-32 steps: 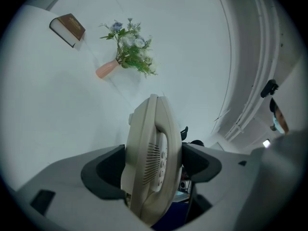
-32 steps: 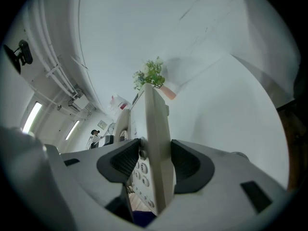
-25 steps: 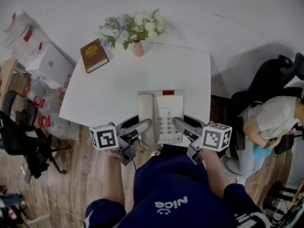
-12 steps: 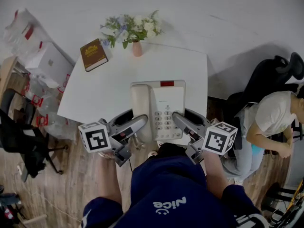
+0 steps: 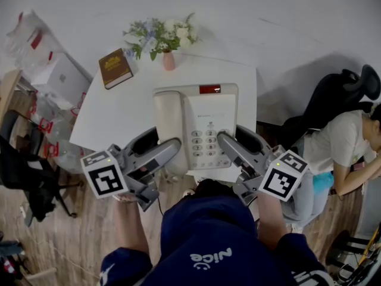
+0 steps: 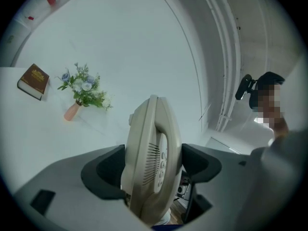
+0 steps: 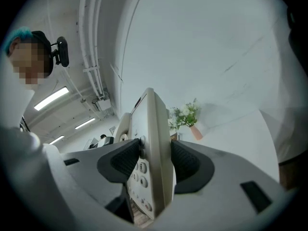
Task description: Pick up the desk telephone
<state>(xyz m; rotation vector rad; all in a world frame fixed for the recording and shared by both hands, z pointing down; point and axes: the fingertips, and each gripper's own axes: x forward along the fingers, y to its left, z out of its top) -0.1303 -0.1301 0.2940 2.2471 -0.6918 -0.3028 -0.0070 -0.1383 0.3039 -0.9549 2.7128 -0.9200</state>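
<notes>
Both grippers are on the cream plastic desk telephone (image 5: 196,127) now. It sits in the middle of the head view, carried off the white counter (image 5: 113,115) near its front edge. The left gripper (image 5: 162,146) has its jaws clamped on the lower left side, where the handset lies. The right gripper (image 5: 233,140) has its jaws clenched on the lower right edge beside the keypad.

It looks like a light, hollow, stiff plastic shell, so weight shouldn't be the problem. Slip is the worry: the casing is smooth and the jaws pinch only its thin edges, as both gripper views show. The handset seems to just rest in its cradle, so I'd say any tilt could tip it out. A two-sided hold low on the body, kept level, looks like the sensible grip.

At the upper left of the frame, at the counter's far edge, are a brown hardback book (image 5: 115,68) and a small pink vase of pale flowers (image 5: 169,60). Both are well apart from the phone and nothing crowds it. A seated person (image 5: 336,151) and a black office chair (image 5: 348,91) are at the right of the frame, off the counter. White boxes (image 5: 59,79) sit at the left edge of the frame.
</notes>
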